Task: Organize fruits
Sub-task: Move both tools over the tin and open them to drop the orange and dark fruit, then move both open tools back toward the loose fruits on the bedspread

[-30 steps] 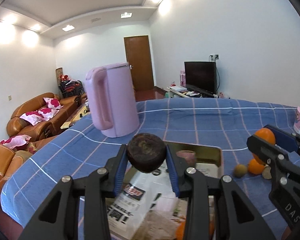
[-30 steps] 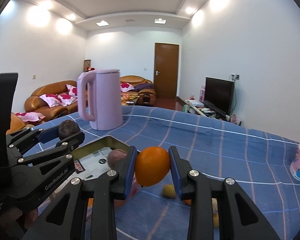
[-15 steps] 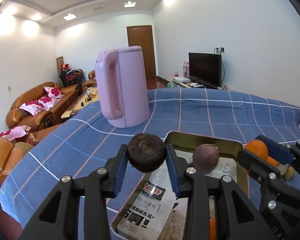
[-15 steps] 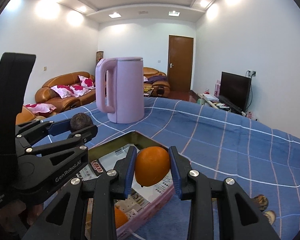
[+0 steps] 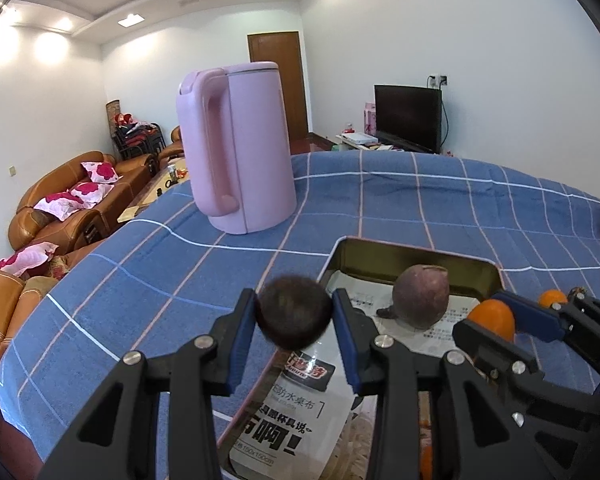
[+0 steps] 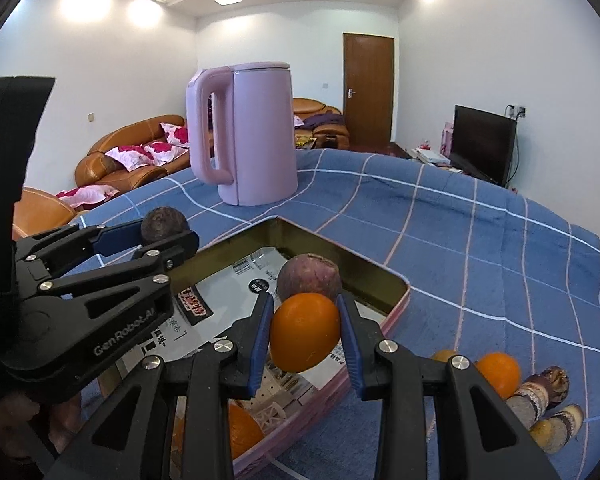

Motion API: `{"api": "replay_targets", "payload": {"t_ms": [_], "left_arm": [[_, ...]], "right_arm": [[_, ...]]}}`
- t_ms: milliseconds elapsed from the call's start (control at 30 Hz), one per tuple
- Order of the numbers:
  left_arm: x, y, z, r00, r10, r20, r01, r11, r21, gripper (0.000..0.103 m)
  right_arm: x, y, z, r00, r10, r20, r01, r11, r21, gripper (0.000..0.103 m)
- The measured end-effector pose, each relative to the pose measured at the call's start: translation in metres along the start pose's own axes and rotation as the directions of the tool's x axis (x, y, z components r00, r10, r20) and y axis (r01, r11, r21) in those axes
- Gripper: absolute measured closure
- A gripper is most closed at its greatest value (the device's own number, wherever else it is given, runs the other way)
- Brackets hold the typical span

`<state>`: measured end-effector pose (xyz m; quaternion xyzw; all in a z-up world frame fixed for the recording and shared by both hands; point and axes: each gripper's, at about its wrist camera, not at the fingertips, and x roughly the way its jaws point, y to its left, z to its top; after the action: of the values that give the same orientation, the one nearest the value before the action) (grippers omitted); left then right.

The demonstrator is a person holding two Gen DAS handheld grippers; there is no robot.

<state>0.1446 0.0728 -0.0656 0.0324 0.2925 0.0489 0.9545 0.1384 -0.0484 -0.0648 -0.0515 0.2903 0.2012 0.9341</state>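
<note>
Over the tin [image 6: 396,296], both grippers have come forward and down since a second ago, so the kettle [image 5: 240,152] looms larger and the tin's paper-lined floor lies right beneath them. Left gripper [image 5: 294,318] stays clamped on a dark fruit [image 5: 294,316]; right gripper [image 6: 304,332] stays clamped on an orange [image 6: 304,332]. Both fruits look ready to be released into the tin. A purple fruit [image 6: 308,276] and another orange [image 6: 240,432] already sit inside, narrowing the free floor. More fruit [image 6: 498,374] waits on the blue cloth [image 6: 500,264] to the right, outside the tin.
</note>
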Motion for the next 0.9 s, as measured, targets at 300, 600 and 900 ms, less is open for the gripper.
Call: {"api": "replay_targets", "payload": {"t_ms": [300, 600, 900], "left_arm": [[-0.017, -0.007, 0.003, 0.999, 0.006, 0.037, -0.006, 1.000, 0.004, 0.042], [-0.039, -0.053, 0.000, 0.994, -0.081, 0.069, 0.077, 0.995, 0.057, 0.039], [-0.043, -0.113, -0.008, 0.987, -0.156, 0.030, 0.151, 0.979, 0.136, 0.039]], "right_arm": [[-0.013, -0.005, -0.004, 1.000, -0.016, 0.014, 0.016, 1.000, 0.011, 0.052], [-0.078, -0.063, -0.024, 0.984, -0.167, 0.059, 0.165, 0.986, 0.033, 0.051], [-0.104, -0.162, -0.063, 0.947, -0.317, -0.054, 0.321, 0.926, 0.199, 0.051]]}}
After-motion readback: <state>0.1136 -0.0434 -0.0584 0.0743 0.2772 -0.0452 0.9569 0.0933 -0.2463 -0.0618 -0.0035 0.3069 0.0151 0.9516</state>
